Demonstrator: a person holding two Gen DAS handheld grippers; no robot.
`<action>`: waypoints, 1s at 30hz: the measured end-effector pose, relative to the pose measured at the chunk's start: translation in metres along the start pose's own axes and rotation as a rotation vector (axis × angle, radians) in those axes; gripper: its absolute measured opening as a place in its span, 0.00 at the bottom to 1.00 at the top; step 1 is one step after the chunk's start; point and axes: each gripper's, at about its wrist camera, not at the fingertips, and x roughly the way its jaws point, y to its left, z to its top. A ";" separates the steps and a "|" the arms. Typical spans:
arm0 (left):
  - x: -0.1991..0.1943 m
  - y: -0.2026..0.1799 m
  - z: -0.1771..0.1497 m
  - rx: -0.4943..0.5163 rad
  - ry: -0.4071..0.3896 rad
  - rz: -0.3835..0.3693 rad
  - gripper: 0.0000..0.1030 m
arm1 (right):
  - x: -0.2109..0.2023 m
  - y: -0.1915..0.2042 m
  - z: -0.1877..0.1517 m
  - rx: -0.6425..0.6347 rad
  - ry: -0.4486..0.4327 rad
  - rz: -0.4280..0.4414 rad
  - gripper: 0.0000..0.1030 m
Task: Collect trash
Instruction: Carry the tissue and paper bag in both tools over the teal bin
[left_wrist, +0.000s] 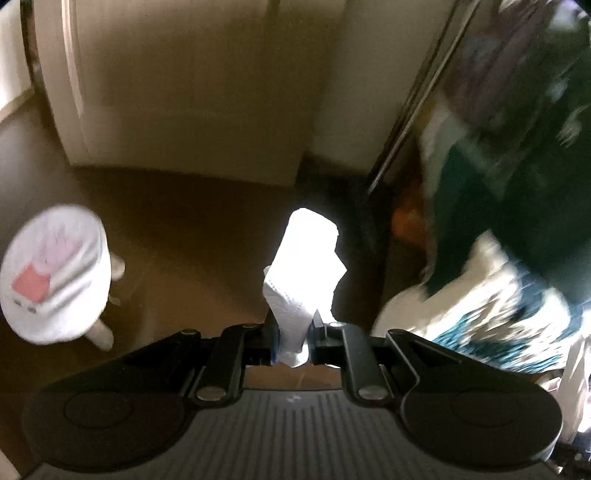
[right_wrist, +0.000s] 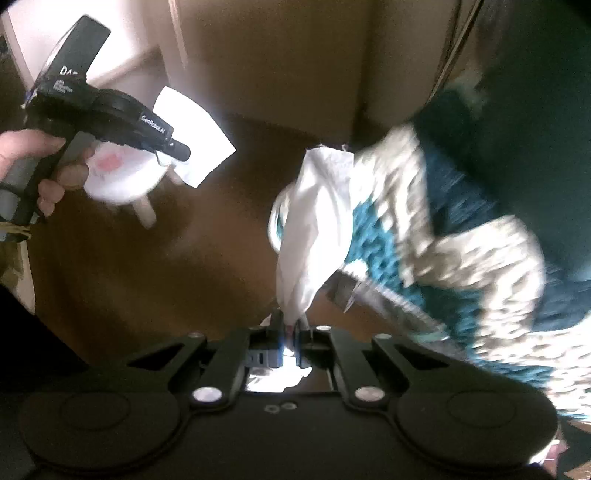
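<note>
While the left gripper (left_wrist: 293, 334) is squeezed shut on a white tissue (left_wrist: 304, 266), a small round white stool (left_wrist: 55, 273) stands far off to its left on the brown floor (left_wrist: 192, 258). On the stool top is a pink square (left_wrist: 31, 284). The tissue sticks up from between the two black fingers and glows very bright at the top. Behind it is a pale cabinet (left_wrist: 184, 92). To the right lies a rug (left_wrist: 480, 295) in white and blue, all blurry.

Seen from the right wrist, a hand (right_wrist: 33, 166) at the far left holds the left gripper (right_wrist: 173, 149) by its black handle. That gripper pinches the tissue (right_wrist: 199, 144), which hangs in the air in front of the stool (right_wrist: 122, 177). The stool stands on the floor (right_wrist: 184, 258).

Near the middle, the right gripper (right_wrist: 290, 330) is closed on a white plastic bag (right_wrist: 317, 221). The bag rises from between the fingers and leans a bit to the right. It looks crumpled and thin. Just right of the bag is a blurry gray strip (right_wrist: 384, 299); I cannot tell what it is. Past that is the rug (right_wrist: 461, 266), fuzzy with blue and white patches. The tissue and the bag are well apart.
</note>
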 end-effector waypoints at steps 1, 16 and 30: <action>-0.015 -0.006 0.005 0.011 -0.019 -0.004 0.13 | -0.013 0.000 0.000 0.000 -0.019 -0.007 0.04; -0.188 -0.168 0.050 0.236 -0.265 -0.105 0.13 | -0.208 -0.045 0.020 0.020 -0.376 -0.182 0.04; -0.236 -0.323 0.097 0.446 -0.376 -0.196 0.13 | -0.293 -0.144 0.093 0.138 -0.573 -0.365 0.04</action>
